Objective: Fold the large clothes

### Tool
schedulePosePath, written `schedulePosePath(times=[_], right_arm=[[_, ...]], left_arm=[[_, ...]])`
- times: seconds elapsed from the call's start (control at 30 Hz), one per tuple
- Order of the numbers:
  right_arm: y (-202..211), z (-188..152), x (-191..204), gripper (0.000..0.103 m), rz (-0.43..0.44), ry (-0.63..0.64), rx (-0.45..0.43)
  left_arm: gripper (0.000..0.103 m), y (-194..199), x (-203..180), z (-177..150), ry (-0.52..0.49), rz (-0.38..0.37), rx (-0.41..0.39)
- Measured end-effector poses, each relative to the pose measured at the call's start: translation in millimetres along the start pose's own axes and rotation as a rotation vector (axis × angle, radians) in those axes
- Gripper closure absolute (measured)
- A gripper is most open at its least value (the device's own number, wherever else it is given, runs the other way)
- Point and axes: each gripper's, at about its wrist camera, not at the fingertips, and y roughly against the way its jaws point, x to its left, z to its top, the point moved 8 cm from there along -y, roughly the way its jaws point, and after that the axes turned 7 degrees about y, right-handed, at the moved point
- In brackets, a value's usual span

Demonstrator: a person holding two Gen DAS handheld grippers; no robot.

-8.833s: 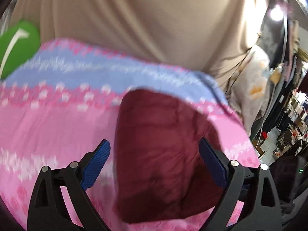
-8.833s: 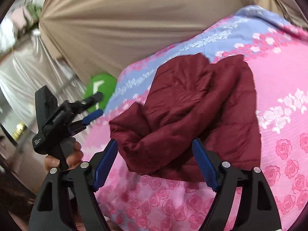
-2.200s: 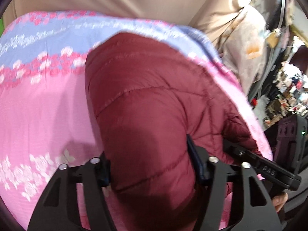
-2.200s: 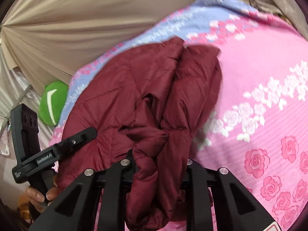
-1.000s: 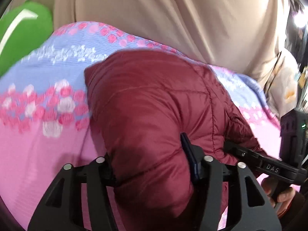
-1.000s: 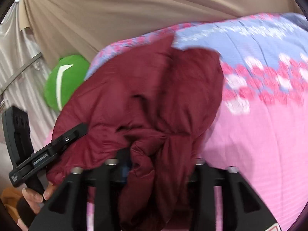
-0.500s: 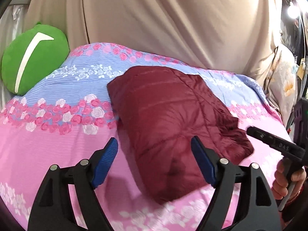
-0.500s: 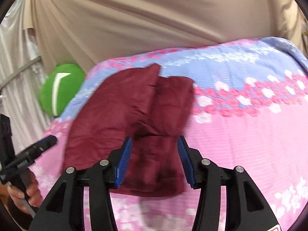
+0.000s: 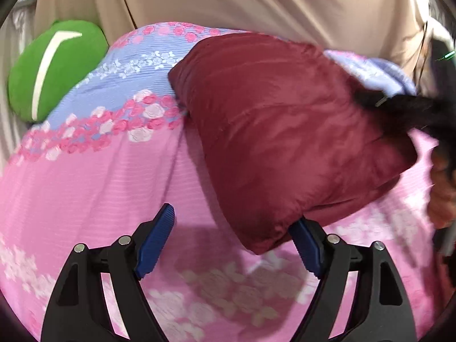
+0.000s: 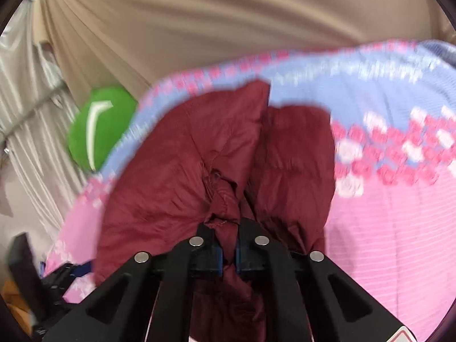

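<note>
A folded maroon puffer jacket [image 9: 285,131] lies on the pink and blue flowered bedspread [image 9: 85,188]. My left gripper [image 9: 230,246] stands open just before the jacket's near corner, which overlaps the right blue pad [image 9: 306,249]; neither pad presses on it. In the right wrist view my right gripper [image 10: 228,256] is shut on a bunched fold at the near edge of the jacket [image 10: 176,171] and holds that edge raised. The right gripper [image 9: 404,108] shows in the left wrist view as a dark blur at the jacket's right side.
A green cushion [image 9: 54,68] with a white stripe sits at the bed's far left corner. Beige drapery [image 9: 242,0] hangs behind the bed. A person's hand [image 9: 441,193] is at the right edge. Silvery curtain [image 10: 25,131] hangs to the left.
A second ago both grippers held the jacket, then both let go. Since half a second ago the right gripper has shut on the jacket's near edge and lifted it; the left stays open.
</note>
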Motion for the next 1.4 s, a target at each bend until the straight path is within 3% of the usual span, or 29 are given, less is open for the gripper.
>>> schedulePosePath(times=[0.1, 0.23, 0.37, 0.43, 0.5, 0.63, 0.73, 0.87, 0.97, 1.17, 1.4], right_arm=[[20, -4, -13, 0.100, -0.040, -0.022, -0.046], [-13, -38, -39, 0.099, -0.079, -0.058, 0.084], [-23, -41, -34, 0.098, -0.145, -0.004, 0.111], [-11, -38, -30, 0.095, -0.166, 0.002, 0.106], [11, -35, -28, 0.086, -0.174, -0.009, 0.074], [54, -37, -20, 0.085, -0.187, 0.003, 0.022], [63, -49, -2, 0.087, -0.119, 0.011, 0.060], [53, -78, 24, 0.088, -0.064, 0.046, 0.134], [33, -90, 24, 0.093, -0.113, 0.097, 0.191], [8, -88, -3, 0.101, -0.123, 0.081, 0.246], [-16, -76, -19, 0.102, -0.161, 0.103, 0.257]], left_arm=[[0.026, -8, 5, -1, -0.033, 0.060, -0.004], [0.025, -26, 14, -2, 0.027, 0.058, 0.026], [0.025, -30, 18, -2, 0.063, 0.043, 0.044], [0.026, -22, 20, -7, 0.072, 0.053, 0.047], [0.027, -6, 21, -9, 0.070, 0.058, 0.030], [0.027, 45, 17, -1, 0.116, -0.033, -0.055], [0.024, 61, 12, 16, 0.144, -0.060, -0.097], [0.023, 46, 1, 27, 0.144, -0.054, -0.078], [0.023, 21, -9, 21, 0.142, -0.049, -0.013], [0.020, -17, -17, 5, 0.156, -0.019, 0.067], [0.013, -38, -29, 1, 0.127, 0.018, 0.066]])
